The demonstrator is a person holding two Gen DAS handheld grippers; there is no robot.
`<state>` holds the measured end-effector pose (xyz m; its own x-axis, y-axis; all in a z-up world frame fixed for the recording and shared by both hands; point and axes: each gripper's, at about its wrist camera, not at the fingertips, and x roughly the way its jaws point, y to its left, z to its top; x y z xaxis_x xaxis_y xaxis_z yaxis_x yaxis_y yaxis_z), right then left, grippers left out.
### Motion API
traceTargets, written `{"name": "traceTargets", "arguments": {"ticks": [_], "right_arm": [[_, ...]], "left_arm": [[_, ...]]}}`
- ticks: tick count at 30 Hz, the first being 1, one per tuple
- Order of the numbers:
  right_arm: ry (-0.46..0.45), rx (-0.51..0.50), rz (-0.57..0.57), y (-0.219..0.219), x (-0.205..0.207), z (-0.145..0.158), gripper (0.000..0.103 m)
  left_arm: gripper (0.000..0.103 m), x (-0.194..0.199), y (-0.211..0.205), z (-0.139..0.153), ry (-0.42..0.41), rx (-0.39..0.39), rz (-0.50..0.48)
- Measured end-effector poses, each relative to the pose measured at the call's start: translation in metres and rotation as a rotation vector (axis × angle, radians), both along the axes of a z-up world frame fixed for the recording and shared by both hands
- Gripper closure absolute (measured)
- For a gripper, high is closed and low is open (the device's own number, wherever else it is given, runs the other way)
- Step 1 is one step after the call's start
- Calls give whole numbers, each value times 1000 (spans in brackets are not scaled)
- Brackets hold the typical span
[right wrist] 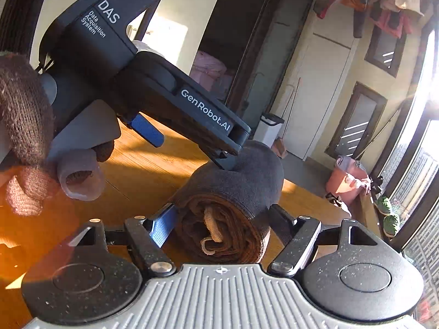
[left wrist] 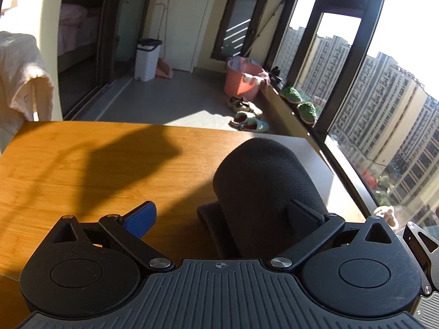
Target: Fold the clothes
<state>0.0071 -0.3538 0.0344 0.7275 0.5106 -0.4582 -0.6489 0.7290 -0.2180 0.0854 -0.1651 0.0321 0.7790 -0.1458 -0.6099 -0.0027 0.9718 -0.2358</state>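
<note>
A dark garment rolled into a thick cylinder (left wrist: 263, 181) lies on the wooden table (left wrist: 82, 170), with its brown spiral end (right wrist: 222, 227) facing the right wrist camera. My right gripper (right wrist: 222, 226) has a finger on each side of that end, the blue pad (right wrist: 162, 227) touching the left side and the black finger (right wrist: 282, 224) the right. My left gripper (left wrist: 222, 215) stands open wide over the roll. Its black finger (left wrist: 304, 212) rests on the roll's top, and its blue pad (left wrist: 141, 219) hangs free over the wood. A gloved hand (right wrist: 24, 126) holds the left gripper (right wrist: 189, 148).
A pale cloth (left wrist: 22, 82) hangs at the table's far left. Beyond the far edge, on the floor, are a pink bucket (left wrist: 242, 78), slippers (left wrist: 247, 115) and a white bin (left wrist: 146, 59). Tall windows (left wrist: 370, 96) run along the right. Laundry (right wrist: 384, 2) hangs overhead.
</note>
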Motion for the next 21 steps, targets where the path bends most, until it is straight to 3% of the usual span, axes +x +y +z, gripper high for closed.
{"name": "traceTargets", "arguments": {"ticks": [4,7,10,14,19,21], "right_arm": [[197,241,-1,-55,21,20,17],[269,351,-88,-78,43,22,17],[301,345,-158,-74,63,5,17],[387,363,-170,-70,78,-15,12],[347,289,-146,-69,75,2,12],[328,323,-149,-69,81,15,12]], "left_arm": [[0,0,-2,-4,-8,23,-4],[0,0,-2,-5,-12,38,-3],[0,0,-2,-6,-17,52,-1],[0,-1,-1,-8,-22,54,-3],[0,-2,4,-11,-27,36,-11],[0,-3,5,-13,-30,31,-13]]}}
